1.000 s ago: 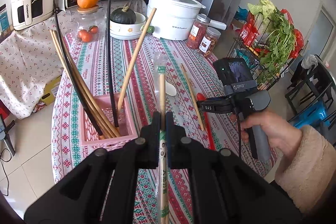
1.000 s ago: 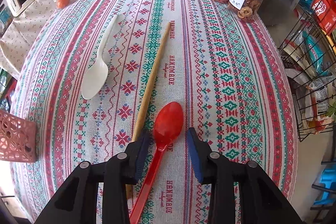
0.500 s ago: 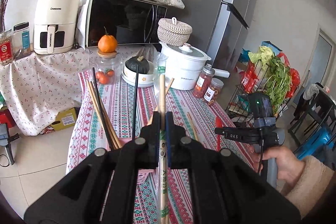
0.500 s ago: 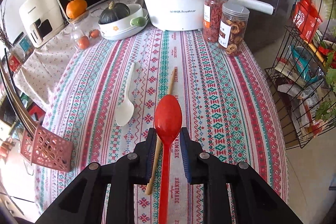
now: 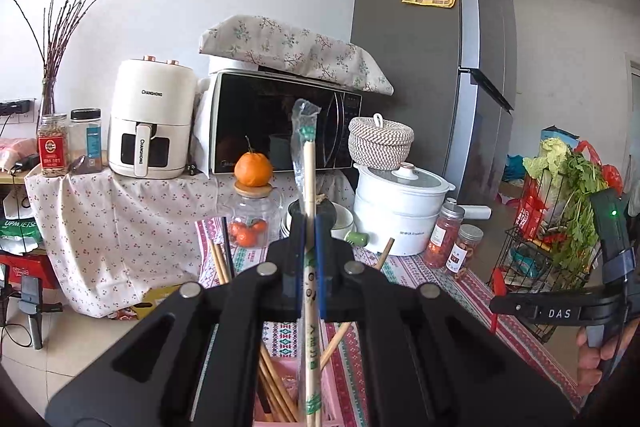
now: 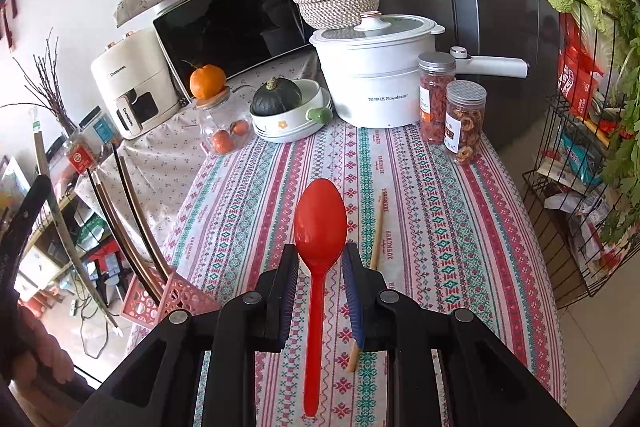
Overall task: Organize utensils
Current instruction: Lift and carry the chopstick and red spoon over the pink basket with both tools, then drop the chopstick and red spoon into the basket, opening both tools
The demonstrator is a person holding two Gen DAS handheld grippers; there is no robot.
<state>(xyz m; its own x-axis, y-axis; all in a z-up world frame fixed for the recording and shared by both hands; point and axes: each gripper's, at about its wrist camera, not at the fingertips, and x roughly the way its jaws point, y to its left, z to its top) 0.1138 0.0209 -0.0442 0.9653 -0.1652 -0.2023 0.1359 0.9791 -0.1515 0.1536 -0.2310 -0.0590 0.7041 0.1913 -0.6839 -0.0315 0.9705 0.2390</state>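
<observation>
My left gripper (image 5: 308, 227) is shut on a wrapped pair of chopsticks (image 5: 308, 167), which points up and away over the pink basket (image 5: 280, 387). Several wooden and dark chopsticks (image 5: 276, 383) stand in that basket. My right gripper (image 6: 320, 257) is shut on a red spoon (image 6: 320, 223), held above the patterned tablecloth (image 6: 440, 227) with its bowl forward. One wooden chopstick (image 6: 376, 231) lies on the cloth just right of the spoon. In the right wrist view the pink basket (image 6: 160, 299) sits at the table's left edge, beside the left gripper (image 6: 24, 223).
At the far end of the table stand a white pot (image 6: 372, 79), two jars (image 6: 464, 119), a bowl with a squash (image 6: 288, 115) and a glass jar topped by an orange (image 6: 220, 123). A wire rack of vegetables (image 6: 580, 187) stands to the right.
My right gripper closed on the red spoon and lifted it off the cloth. My left gripper tilted upward with the wrapped chopsticks, so its view swung from the table to the wall.
</observation>
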